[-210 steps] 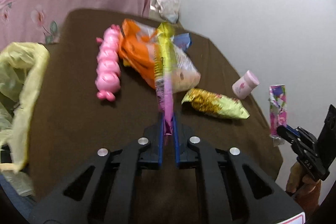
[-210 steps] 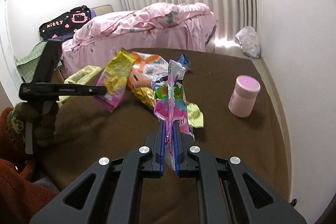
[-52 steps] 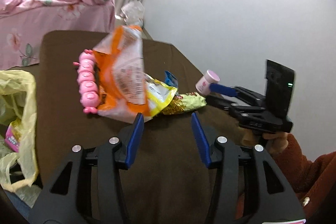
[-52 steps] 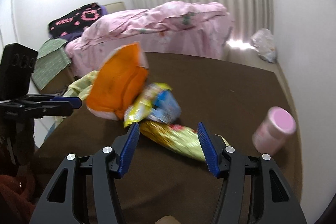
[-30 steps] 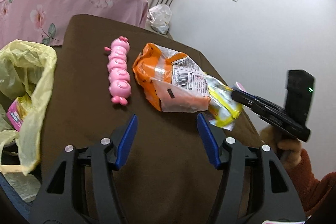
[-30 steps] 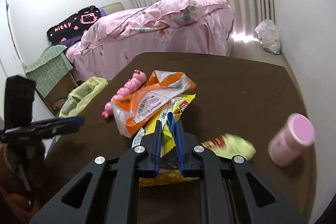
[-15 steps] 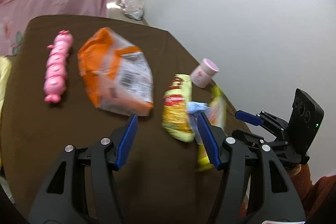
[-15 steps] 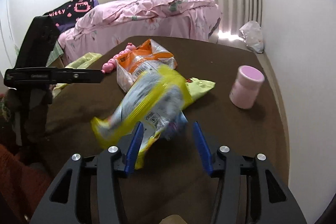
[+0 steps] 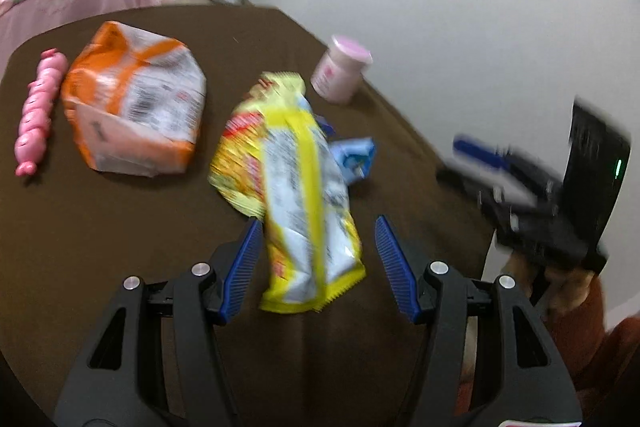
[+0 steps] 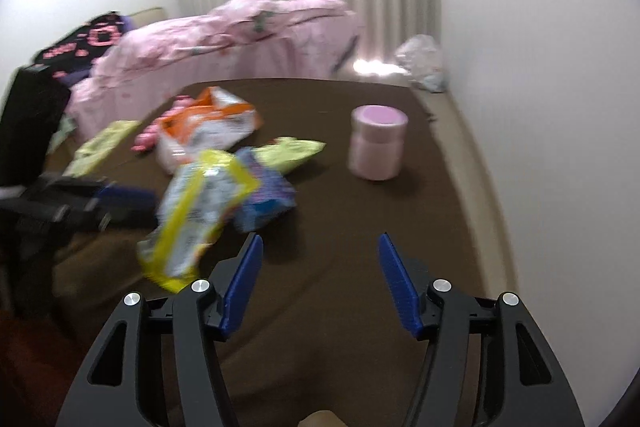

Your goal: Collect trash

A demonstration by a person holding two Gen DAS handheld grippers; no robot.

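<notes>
A yellow snack wrapper [image 9: 304,195] lies on the brown table [image 9: 120,247], its near end between the open fingers of my left gripper [image 9: 318,227]. It also shows in the right wrist view [image 10: 196,211], left of my open, empty right gripper [image 10: 320,247]. A blue wrapper [image 9: 356,157] lies beside it, and a second yellow bag [image 9: 244,131] lies partly under it. An orange bag [image 9: 132,99] lies further left; it shows in the right wrist view too [image 10: 208,131]. The right gripper shows at the table's right edge in the left wrist view [image 9: 480,151].
A pink caterpillar toy [image 9: 38,103] lies at the far left. A pink-lidded jar [image 9: 342,73] stands near the white wall [image 9: 480,7], also visible in the right wrist view [image 10: 376,143]. A yellow trash bag [image 10: 102,143] hangs off the table's left side. A pink bed [image 10: 240,39] stands behind.
The yellow wrapper has dropped out of my right gripper's fingers onto the table. My left gripper has moved over its near end. The right gripper has drawn back to the right.
</notes>
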